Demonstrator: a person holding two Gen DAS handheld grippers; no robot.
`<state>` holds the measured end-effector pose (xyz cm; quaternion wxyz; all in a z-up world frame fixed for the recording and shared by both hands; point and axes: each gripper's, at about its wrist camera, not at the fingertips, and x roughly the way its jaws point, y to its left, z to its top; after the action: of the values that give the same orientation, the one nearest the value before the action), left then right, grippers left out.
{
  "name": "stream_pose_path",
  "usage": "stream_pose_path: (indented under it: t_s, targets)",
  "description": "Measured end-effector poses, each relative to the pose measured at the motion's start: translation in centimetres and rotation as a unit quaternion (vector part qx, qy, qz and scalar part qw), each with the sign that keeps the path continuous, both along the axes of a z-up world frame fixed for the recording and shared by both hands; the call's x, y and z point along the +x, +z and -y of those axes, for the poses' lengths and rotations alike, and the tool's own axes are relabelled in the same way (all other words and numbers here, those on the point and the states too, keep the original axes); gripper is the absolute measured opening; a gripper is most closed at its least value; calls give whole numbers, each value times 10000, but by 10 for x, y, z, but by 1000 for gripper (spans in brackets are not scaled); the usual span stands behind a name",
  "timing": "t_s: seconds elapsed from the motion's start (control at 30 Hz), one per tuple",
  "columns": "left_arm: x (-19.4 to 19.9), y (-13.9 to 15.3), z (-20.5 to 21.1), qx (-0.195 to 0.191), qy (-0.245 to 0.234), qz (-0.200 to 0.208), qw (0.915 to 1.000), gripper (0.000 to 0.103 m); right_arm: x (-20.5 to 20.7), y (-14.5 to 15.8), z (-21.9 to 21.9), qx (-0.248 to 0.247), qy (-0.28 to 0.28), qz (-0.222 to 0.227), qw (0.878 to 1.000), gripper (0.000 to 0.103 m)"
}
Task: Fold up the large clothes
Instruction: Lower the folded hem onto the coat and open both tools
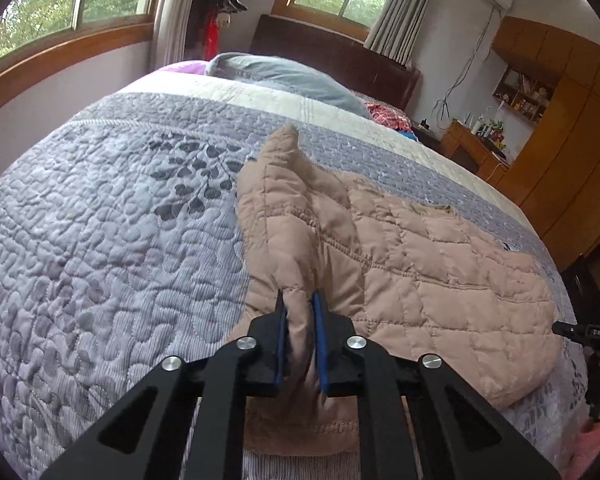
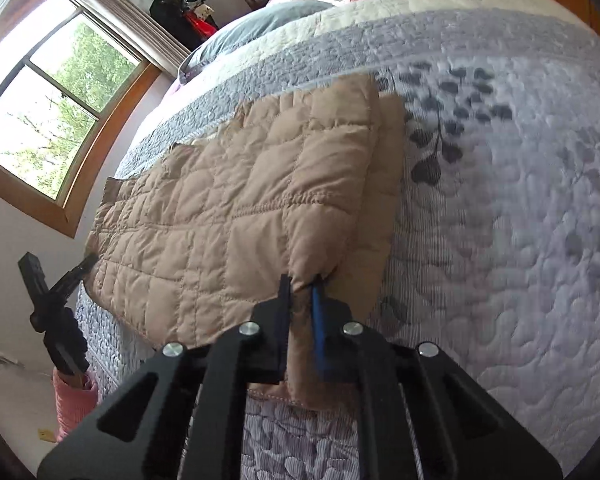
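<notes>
Two grippers each clamp one near corner of the quilted jacket (image 1: 400,248), which lies flat on the bedspread (image 1: 100,220). Our left gripper (image 1: 300,300) is pinched on a bunched fold; our right gripper (image 2: 302,282) is pinched on the opposite corner. From both, the jacket body extends toward 12 o'clock, its long axis running between us.

I see a bed covered by a quilted grey bedspread (image 1: 112,240) with a dark leaf print and a cream band. A grey-blue pillow (image 1: 284,76) lies near the dark headboard (image 1: 340,56). Wood-framed windows (image 2: 52,120), curtains (image 1: 400,12) and wooden cabinets (image 1: 572,132) line the walls.
</notes>
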<state>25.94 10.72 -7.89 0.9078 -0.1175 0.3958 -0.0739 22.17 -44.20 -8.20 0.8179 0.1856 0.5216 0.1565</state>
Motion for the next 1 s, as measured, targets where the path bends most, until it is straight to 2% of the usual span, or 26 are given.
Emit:
stream_pose_path:
  t_s: [0.13,0.23,0.43,0.53,0.67,0.73,0.77,0.83,0.87,0.93,1.0]
  targets:
    - [15,27,2,57,129,329,9994,10,10,33,-3,-242,-45,261,9994,7]
    - [34,24,4,214,219,264,9992,10,20,38,-2,-366,-148,330,9987,7]
    - [66,-33,3,409,185,-613,9971,12,45,-10,5,-341,-327,-272,9985,8]
    - [69,-52,6,536,93,-685,9962,15,49,-39,3,-357,-328,-453,9978,10]
    - [67,-54,14,809,101,-654,9945,16,44,-46,2,-356,-370,-399,9979,12]
    - [67,-49,14,845,123,-723,9937,18,40,-41,2,-502,-408,-383,9972,15]
    - [66,-45,11,781,164,-749,9940,18,37,-35,2,-568,-469,-358,9966,20]
    - [57,-31,3,627,299,-698,9951,22,25,-15,3,-755,-613,-126,9952,22]
    - [50,-21,-2,597,396,-600,9956,24,16,-2,2,-897,-718,54,9934,22]
    - [32,0,-4,730,607,-310,9950,24,-2,21,-3,-1160,-839,361,9890,22]
    - [12,17,7,764,523,-15,9957,24,-19,38,-15,-1062,-734,552,9901,22]
